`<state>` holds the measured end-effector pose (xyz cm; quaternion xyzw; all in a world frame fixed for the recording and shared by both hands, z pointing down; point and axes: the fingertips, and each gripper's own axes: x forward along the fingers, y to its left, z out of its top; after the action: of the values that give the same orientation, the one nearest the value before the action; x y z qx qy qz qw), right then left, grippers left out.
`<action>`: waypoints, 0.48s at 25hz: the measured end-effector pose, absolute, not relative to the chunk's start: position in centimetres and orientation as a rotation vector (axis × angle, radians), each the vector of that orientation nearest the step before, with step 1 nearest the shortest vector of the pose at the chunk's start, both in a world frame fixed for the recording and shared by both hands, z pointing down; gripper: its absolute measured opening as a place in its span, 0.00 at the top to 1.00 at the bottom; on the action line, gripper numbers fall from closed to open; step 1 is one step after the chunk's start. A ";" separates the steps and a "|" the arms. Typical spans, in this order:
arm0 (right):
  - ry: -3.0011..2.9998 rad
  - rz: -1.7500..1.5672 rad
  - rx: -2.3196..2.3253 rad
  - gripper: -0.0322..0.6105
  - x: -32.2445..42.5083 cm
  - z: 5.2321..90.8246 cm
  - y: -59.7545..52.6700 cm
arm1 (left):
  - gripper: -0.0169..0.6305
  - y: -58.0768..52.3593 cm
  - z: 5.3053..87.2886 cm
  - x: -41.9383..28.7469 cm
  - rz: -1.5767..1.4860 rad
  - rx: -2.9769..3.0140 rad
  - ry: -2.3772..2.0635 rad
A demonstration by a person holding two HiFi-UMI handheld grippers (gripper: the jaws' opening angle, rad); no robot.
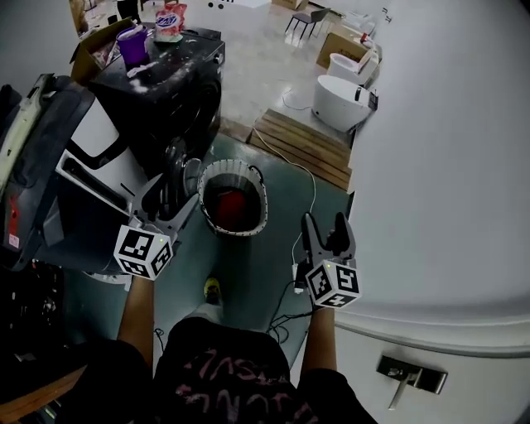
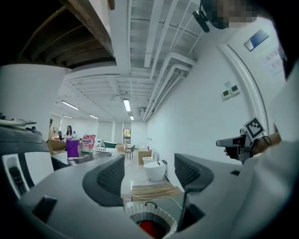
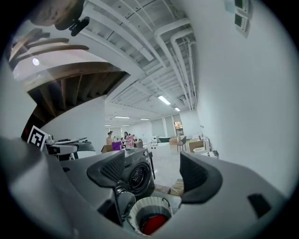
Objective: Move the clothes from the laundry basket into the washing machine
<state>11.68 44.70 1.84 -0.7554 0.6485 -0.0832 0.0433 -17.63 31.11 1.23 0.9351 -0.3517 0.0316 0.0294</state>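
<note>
**Head view:**
- Left tool [image 1: 172,189]: jaws spread wide, nothing between them, touching nothing. It sits just left of the laundry basket [image 1: 258,217] rim in frame.
- Right tool [image 1: 325,225]: also spread and empty, to the right of the basket and clear of it.
- The basket is a round white slatted tub standing upright, axis vertical, mouth up, on a teal floor mat [image 1: 248,281].
- A red garment [image 1: 233,203] lies in the bottom of the basket.
- The dark washing machine [image 1: 178,99] stands close behind and left of the basket, with a purple container [image 1: 132,45] and a detergent bag [image 1: 170,21] on its top.
- A wooden pallet [image 1: 302,145] and a white toilet [image 1: 344,99] are further out.
- A white cable [image 1: 310,186] runs across the floor, and a white wall fills the right side.

**Left gripper view:**
- The left tool [image 2: 149,175] has both pads well apart with only open room between them.
- The basket [image 2: 135,212] is low in frame under the gap, with red showing inside.
- The right tool [image 2: 224,142] is at right, held level.
- The room is a long white hall with ceiling pipes [image 2: 163,70] and strip lights; the toilet and pallet are straight ahead.

**Right gripper view:**
- The right tool [image 3: 156,172] has its pads apart and nothing pinched.
- The washing machine [image 3: 138,175] is ahead, its round front port facing the camera.
- The basket [image 3: 140,207] sits upright just in front of the washer, with the garment [image 3: 154,224] inside.
- The left tool [image 3: 77,147] is at left, level.
</note>
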 end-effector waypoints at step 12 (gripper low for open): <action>1.967 -0.233 -2.335 0.37 14.1 1.3 33.9 | 0.46 20.3 1.4 -14.4 0.089 2.896 -0.990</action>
<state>14.07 33.86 1.35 -0.7621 0.6418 -0.0762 0.0398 -14.39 20.26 1.42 0.9451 -0.3232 0.0290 0.0396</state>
